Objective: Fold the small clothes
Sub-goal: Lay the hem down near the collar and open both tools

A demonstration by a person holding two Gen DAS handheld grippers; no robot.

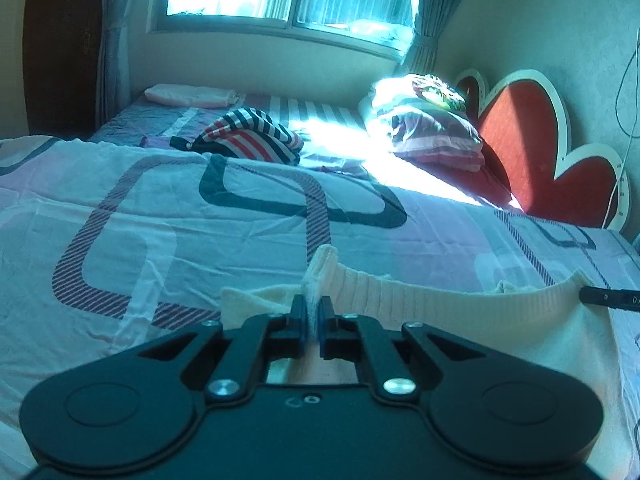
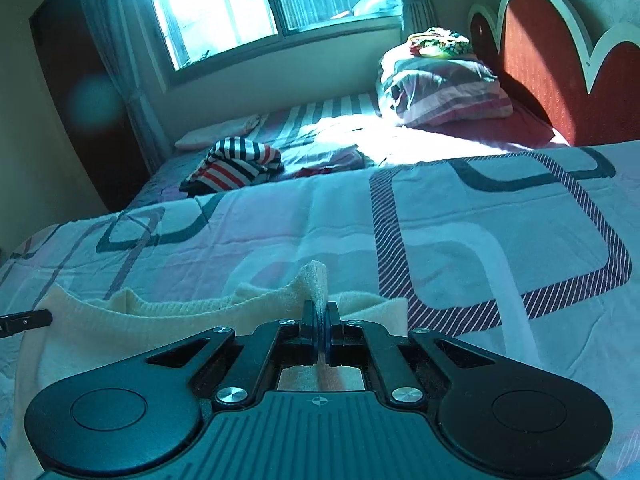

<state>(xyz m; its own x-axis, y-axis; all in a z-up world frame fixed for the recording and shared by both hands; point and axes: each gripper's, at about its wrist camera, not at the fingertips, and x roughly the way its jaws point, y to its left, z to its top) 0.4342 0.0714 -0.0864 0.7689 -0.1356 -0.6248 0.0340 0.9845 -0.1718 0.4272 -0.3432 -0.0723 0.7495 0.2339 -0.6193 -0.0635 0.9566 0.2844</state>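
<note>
My left gripper (image 1: 313, 312) is clamped on a pinch of the cream knit garment (image 1: 400, 292), at the ribbed edge near what I take to be the neckline. My right gripper (image 2: 323, 316) is likewise closed on a raised fold of the same garment (image 2: 160, 320) at its other shoulder side. Each wrist view catches the tip of the opposite gripper at the frame edge, so the two holds sit well apart along the top edge.

The garment lies on the bed (image 1: 160, 208), on the patterned cover, near the front edge, most of its body hidden under the grippers. I judge the fold at an early stage: both top corners are taken up, yet no completed fold shows, and the carry-over remains to be done.

Further back, a striped garment (image 1: 248, 138) lies bunched and unfolded, so more work is left. A pink folded item (image 1: 188, 94) rests by the window wall; whether it belongs to the task I cannot tell. Pillows (image 1: 432, 132) are stacked by the headboard (image 1: 532, 140).

No containers are in view.
</note>
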